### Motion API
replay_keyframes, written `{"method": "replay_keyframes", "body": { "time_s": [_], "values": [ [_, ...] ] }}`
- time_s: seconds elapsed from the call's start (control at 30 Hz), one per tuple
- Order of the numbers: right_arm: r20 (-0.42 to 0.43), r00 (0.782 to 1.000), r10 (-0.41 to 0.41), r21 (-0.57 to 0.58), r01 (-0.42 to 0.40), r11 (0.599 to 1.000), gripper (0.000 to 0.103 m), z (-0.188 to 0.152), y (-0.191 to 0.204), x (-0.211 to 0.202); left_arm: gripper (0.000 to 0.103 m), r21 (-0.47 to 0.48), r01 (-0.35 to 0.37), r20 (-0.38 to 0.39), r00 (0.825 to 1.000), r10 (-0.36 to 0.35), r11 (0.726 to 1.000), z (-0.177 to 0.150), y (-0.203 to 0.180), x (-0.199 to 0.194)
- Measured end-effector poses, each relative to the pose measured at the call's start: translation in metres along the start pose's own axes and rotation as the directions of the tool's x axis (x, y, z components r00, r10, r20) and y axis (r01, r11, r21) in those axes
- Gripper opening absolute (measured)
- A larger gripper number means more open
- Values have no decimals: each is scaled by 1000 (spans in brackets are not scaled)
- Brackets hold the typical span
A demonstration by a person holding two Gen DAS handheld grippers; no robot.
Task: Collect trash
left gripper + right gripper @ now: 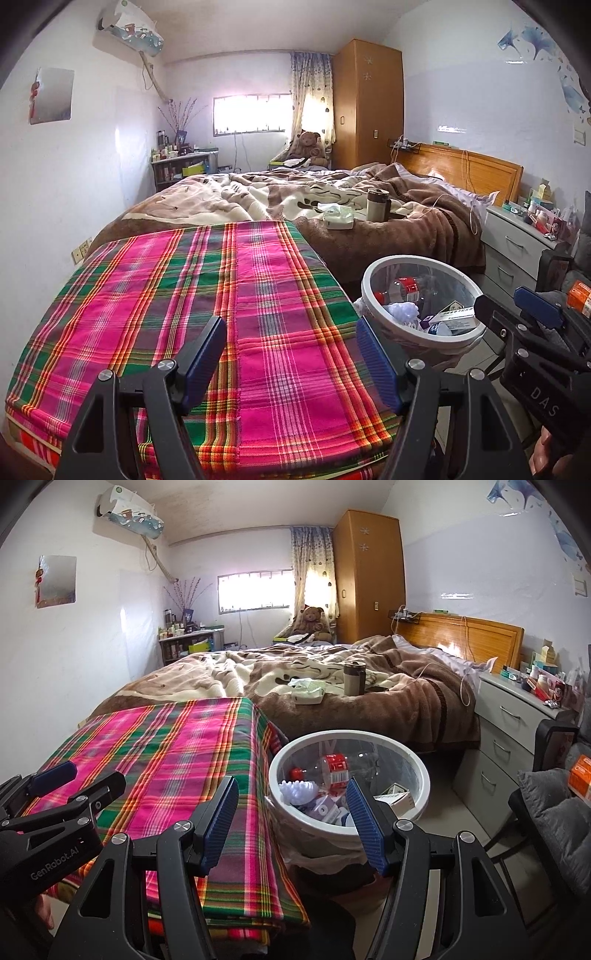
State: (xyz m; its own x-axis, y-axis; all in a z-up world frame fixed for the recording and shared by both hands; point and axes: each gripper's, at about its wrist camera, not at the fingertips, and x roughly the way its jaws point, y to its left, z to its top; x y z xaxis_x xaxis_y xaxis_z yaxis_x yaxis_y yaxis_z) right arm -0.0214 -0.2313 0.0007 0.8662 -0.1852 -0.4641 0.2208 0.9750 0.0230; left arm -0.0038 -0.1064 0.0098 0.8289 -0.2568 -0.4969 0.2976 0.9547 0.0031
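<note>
Your left gripper [291, 354]: jaws stand wide apart, nothing between them, hovering over the plaid cloth [207, 295] that covers the table.

Your right gripper [291, 819]: jaws likewise wide apart and holding nothing. Its left pad sits over the edge of the plaid cloth, its right pad in front of the near rim of the trash bin [421, 771].

Trash bin: round, white-rimmed, lined with a thin bag, standing on the floor just beside the table's right edge, between the table and the bed [369, 709]. From your left wrist view it lies to the right of both jaws, with your right gripper just beyond it.

Bin contents, all below and beyond your right jaws, none touching them:
- clear plastic bottle [334, 770] with a red label and red cap
- white ridged plastic piece [297, 790]
- small cardboard box [397, 797]
- purple-and-white packets, too jumbled to tell apart

On the bed, well apart from both jaws: a tissue pack [308, 694] and a tumbler [354, 677].
</note>
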Motion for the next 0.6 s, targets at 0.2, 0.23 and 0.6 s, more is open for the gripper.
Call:
{"method": "replay_keyframes", "body": {
  "time_s": [0.2, 0.23, 0.6],
  "values": [
    [0, 1000, 0, 0, 0, 1000, 62, 0, 0, 0, 72, 0, 1, 0, 1000, -1, 1000, 0, 1, -1],
    [0, 1000, 0, -1, 0, 1000, 62, 0, 1, 0, 72, -1, 0, 0, 1000, 0, 1000, 0, 1, -1],
    [0, 1000, 0, -2, 0, 1000, 62, 0, 1, 0, 72, -2, 1, -3, 1000, -1, 1000, 1, 3, -2]
  ]
}}
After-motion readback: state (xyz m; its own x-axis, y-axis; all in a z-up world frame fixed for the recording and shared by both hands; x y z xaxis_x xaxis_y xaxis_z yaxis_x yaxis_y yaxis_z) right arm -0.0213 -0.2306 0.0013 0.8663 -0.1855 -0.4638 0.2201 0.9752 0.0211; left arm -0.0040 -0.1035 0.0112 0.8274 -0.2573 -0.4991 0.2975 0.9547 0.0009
